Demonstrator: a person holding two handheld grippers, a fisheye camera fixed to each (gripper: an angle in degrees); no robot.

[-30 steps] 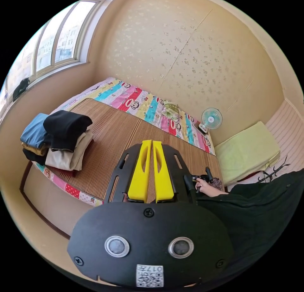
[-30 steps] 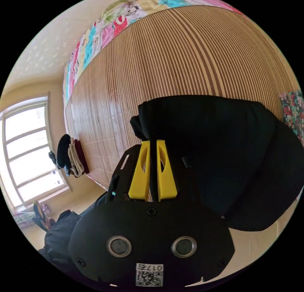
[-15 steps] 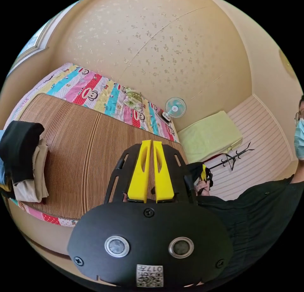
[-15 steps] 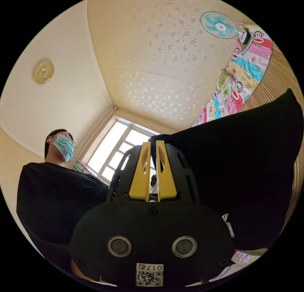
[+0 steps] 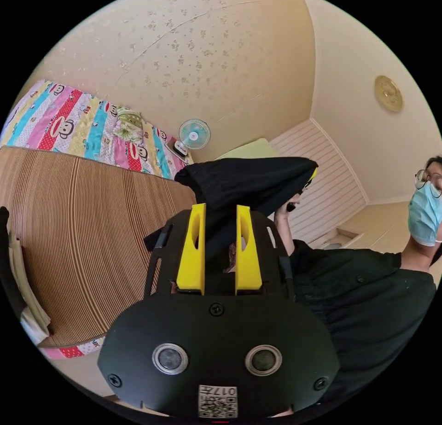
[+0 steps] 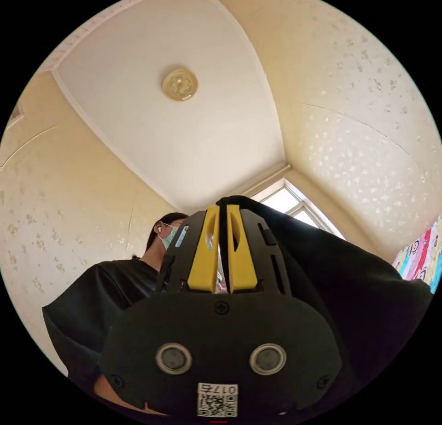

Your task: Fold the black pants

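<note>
In the left gripper view, a stack of folded clothes (image 5: 18, 287) sits at the far left edge, on a striped bamboo mat (image 5: 83, 222) that covers the bed. A patterned sheet (image 5: 73, 125) lies along the wall side of the mat. A small fan (image 5: 194, 133) stands beyond the sheet, near the wall.

At centre, the left tool (image 5: 220, 211) has its yellow jaws spread apart. The black pants (image 5: 248, 185) are held up in the air above the mat. A hanging part of the fabric drops into the gap between the jaws; whether the jaws touch it cannot be determined. The upper corner of the pants reaches to the right, where the person's hand (image 5: 287, 208) carries the other tool. The person (image 5: 363, 282), in a dark top, stands at the right.

In the right gripper view, the person (image 6: 106, 291) appears at lower left. The right tool (image 6: 223, 209) has its jaws pressed together, pinching an edge of the black pants (image 6: 350, 282). The fabric drapes away to the right, below a window (image 6: 290, 206).
</note>
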